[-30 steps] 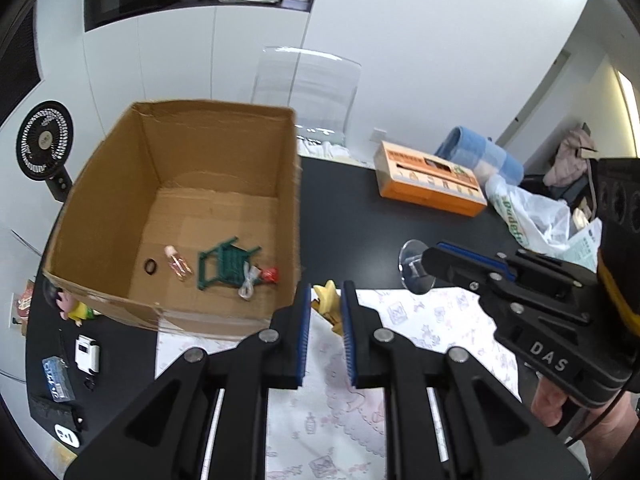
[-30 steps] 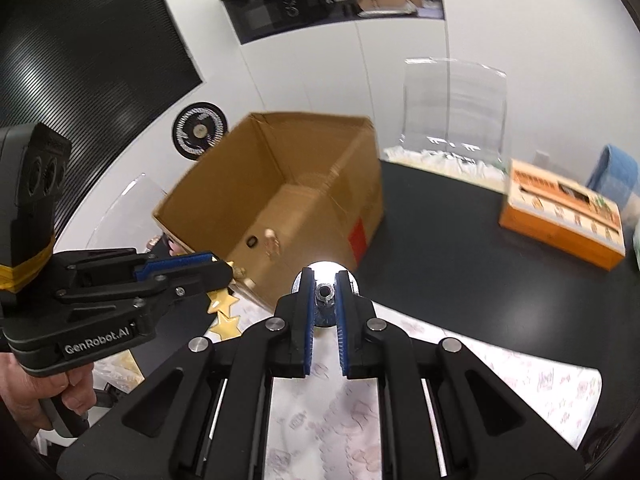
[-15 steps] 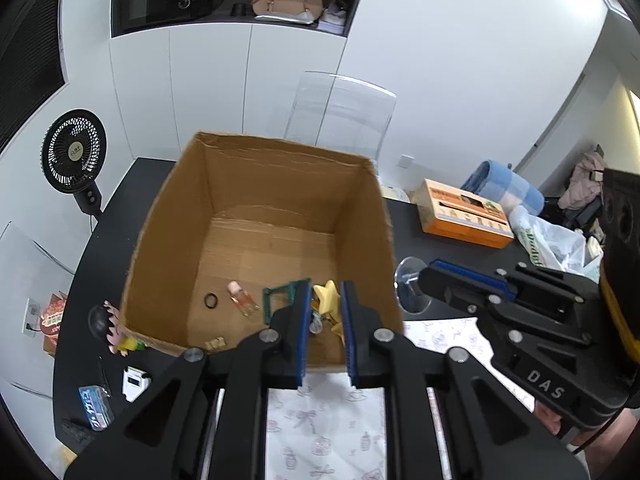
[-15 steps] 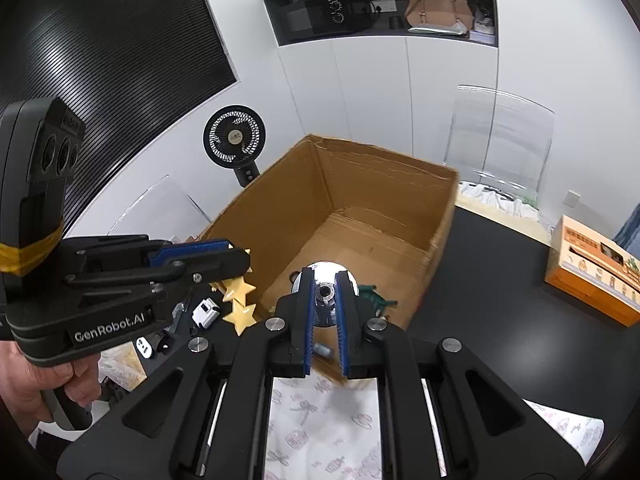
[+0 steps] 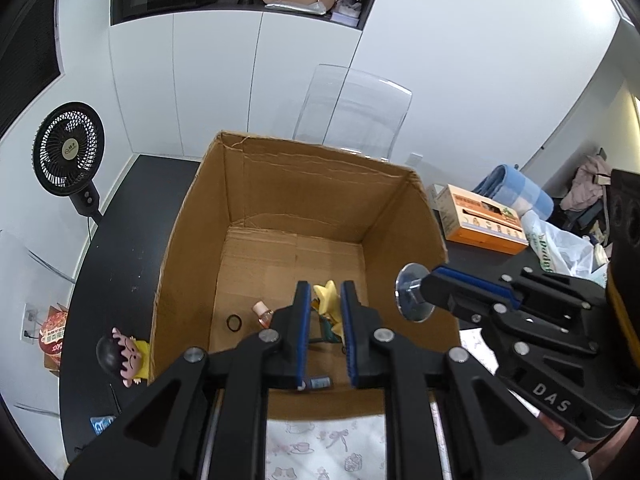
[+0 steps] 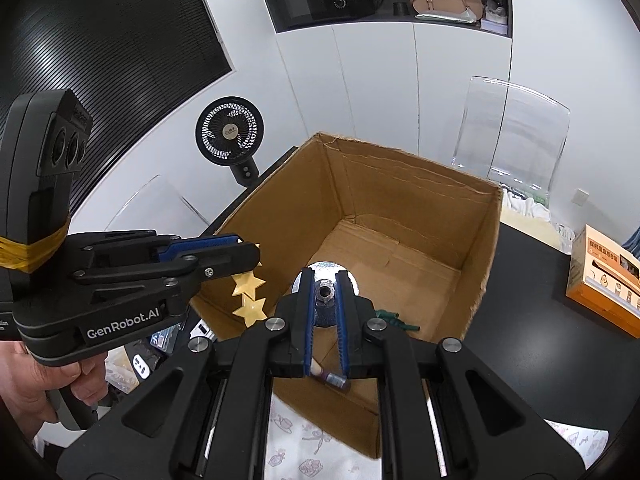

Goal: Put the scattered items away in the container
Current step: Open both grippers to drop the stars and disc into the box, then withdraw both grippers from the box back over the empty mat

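Over an open cardboard box [image 5: 276, 184], the left gripper [image 5: 325, 307] pinches a string of yellow stars [image 5: 328, 300]. Beside it, the right gripper [image 6: 325, 300] pinches a shiny metal disc [image 6: 325, 276].

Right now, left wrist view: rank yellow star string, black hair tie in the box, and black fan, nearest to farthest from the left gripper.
1. Yellow star string: clamped in the left gripper, over the cardboard box.
2. Black hair tie: on the box floor, to the left.
3. Black fan: far left, outside the box by the wall.
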Tool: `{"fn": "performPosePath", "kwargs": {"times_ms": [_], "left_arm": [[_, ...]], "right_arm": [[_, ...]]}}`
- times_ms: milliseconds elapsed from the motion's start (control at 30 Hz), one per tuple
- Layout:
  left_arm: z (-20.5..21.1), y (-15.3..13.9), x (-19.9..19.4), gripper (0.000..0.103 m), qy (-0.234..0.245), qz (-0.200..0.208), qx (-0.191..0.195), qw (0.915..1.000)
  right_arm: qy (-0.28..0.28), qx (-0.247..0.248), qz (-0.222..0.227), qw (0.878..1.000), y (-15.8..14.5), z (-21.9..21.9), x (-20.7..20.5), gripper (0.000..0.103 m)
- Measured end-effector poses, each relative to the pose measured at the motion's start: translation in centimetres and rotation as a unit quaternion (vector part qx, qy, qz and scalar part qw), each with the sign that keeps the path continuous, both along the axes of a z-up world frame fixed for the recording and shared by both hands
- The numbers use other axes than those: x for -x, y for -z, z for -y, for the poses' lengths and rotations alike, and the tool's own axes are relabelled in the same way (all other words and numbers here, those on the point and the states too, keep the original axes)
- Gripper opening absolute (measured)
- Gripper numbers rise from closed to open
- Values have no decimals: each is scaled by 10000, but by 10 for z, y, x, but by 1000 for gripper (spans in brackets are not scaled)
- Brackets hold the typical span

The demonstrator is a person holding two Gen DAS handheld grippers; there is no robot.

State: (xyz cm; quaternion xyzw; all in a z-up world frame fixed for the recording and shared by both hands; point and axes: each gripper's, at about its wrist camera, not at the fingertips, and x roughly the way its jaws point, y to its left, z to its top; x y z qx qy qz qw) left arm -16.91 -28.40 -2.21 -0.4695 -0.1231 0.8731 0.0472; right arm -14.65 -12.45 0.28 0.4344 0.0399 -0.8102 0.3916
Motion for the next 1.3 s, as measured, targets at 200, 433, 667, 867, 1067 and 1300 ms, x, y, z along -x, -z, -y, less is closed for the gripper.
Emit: {"fn": "performPosePath", "kwargs": {"times_ms": [200,433,667,867,1067,1300], "left_arm": [[8,15,16,15,70,141,-27,9999],[13,29,20,15,23,276,-57,9996],[18,40,19,51,-137,457,24,9989],[20,40,12,103,-404,387,220,9982],[19,34,7,103,-592,320,158,9976],[0,18,-1,103,-531,310,66,9981]], "right_arm": [[64,-110,117,9999,9,13,16,10],[131,-230,275,9993,24,20,28,10],[447,-251,546,9972,36,9,36,61],[831,-131,844,9929,42,-13,40,103],[1061,-133,776,9912,36,-31,33,103],[1251,-215,721,9893,28,-49,26,103]]}}
